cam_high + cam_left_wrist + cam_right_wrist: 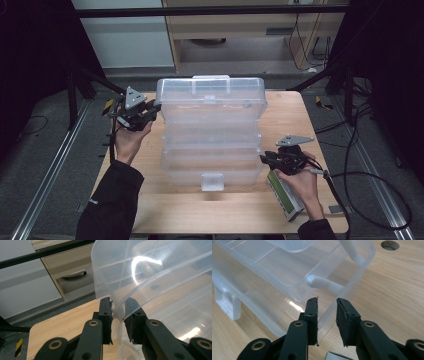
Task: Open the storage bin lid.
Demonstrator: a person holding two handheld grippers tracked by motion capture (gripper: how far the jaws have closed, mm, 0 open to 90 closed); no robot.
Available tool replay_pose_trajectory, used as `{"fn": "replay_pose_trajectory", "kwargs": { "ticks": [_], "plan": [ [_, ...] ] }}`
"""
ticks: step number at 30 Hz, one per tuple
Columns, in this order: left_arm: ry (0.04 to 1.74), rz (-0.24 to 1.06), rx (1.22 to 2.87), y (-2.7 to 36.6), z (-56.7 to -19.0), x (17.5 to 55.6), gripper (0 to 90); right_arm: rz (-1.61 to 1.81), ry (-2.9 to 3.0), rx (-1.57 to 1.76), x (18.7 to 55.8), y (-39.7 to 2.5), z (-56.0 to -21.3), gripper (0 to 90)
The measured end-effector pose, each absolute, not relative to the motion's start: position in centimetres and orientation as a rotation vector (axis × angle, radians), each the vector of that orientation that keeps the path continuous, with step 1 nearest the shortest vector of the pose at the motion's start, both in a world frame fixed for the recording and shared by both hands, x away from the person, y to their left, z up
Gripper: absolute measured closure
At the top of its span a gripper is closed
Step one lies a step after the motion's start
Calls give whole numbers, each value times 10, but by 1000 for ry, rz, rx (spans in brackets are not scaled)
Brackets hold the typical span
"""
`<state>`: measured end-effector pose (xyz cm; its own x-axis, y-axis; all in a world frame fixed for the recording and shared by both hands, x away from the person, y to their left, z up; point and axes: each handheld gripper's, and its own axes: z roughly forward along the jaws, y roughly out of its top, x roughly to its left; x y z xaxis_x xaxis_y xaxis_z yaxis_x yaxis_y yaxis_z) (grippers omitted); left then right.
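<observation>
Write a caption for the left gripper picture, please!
Left gripper pinching the thin edge of a clear plastic box above the wooden table.

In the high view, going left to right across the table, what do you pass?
Left gripper at the far left corner of the box → clear plastic tiered box → right gripper at the box's near right corner → green-and-white flat pack under the right hand.
</observation>
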<state>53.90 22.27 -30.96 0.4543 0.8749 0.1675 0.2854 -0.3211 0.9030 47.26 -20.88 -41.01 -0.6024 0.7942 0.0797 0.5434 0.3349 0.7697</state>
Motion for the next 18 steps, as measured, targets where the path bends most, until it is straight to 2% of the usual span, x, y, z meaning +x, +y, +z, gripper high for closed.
{"fn": "replay_pose_trajectory", "kwargs": {
  "ticks": [9,18],
  "plan": [
    [1007,836,1823,222,-306,549,772,1145,2302,1198,474,-206,-412,751],
    [1016,896,1831,219,-304,556,827,1148,2300,1196,475,-206,-413,747]
  ]
}}
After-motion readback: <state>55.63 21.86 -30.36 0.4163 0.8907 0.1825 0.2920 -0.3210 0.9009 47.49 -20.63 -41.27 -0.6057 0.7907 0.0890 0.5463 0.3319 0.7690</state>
